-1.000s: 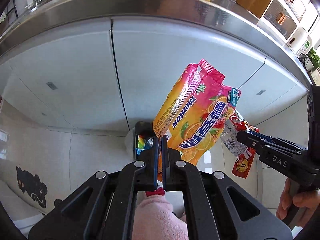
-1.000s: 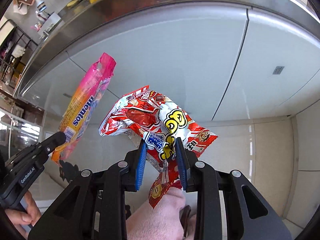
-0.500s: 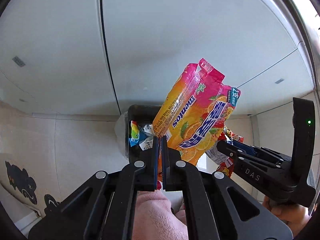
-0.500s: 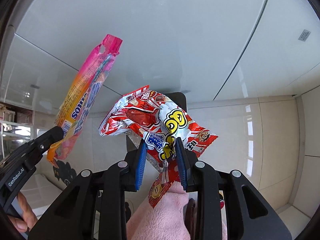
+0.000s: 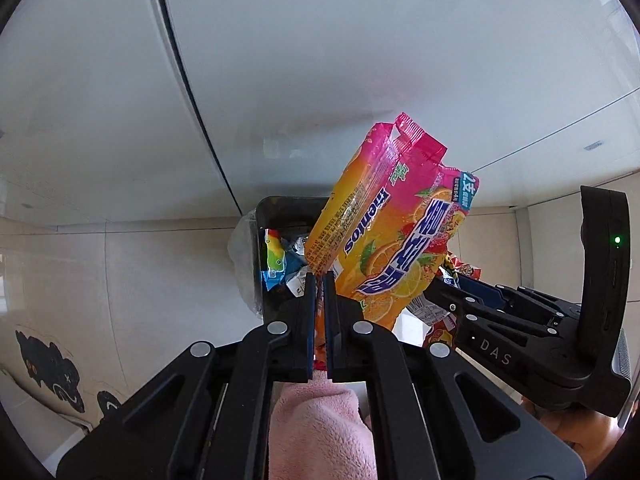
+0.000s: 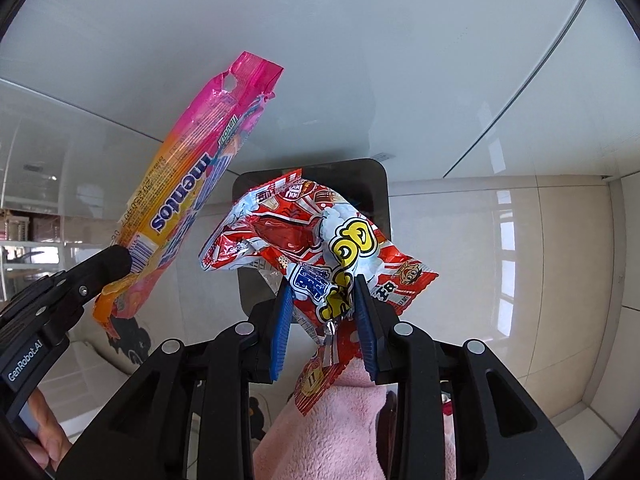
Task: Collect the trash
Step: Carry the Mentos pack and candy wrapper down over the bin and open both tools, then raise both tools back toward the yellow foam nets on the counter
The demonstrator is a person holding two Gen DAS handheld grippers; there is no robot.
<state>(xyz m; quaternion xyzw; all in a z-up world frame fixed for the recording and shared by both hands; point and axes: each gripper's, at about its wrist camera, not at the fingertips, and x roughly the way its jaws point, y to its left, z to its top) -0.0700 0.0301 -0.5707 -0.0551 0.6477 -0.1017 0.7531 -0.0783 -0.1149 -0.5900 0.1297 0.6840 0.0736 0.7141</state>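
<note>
Over the bin (image 5: 280,216), both of us loaded: we have the left gripper (image 5: 319,280) with jaws nearly closed, pinching the bottom edge of the candy bag (image 5: 384,232), which stands up and tilts right above the bin's right side. Right gripper (image 6: 322,292) has jaws partly closed on the crumpled red snack wrapper (image 6: 308,240), bunched between the blue pads (image 6: 280,320), tail hanging below. From the right wrist view the wrapper sits directly over the dark bin (image 6: 380,192) opening. We read this as the drop step: carry is done, release not yet. Next move calls for centring each piece over the opening, then opening the jaws; the wrapper looks lined up, while the candy bag is long and stiff and leans past the rim, so we'd tip it down or shift left before letting go, else it may catch the edge and fall on the floor (image 5: 120,280). Bin already holds wrappers (image 5: 276,264), a clear liner (image 5: 240,248) bulging out on its left side. Bin is on the tiled floor against the white cabinet doors (image 5: 320,60), so there's little room behind it. The two grippers are close together over a small opening; we'd release one at a time to avoid knocking. Black cat-shaped marks (image 5: 48,368) on the floor at left, out of the way.
</note>
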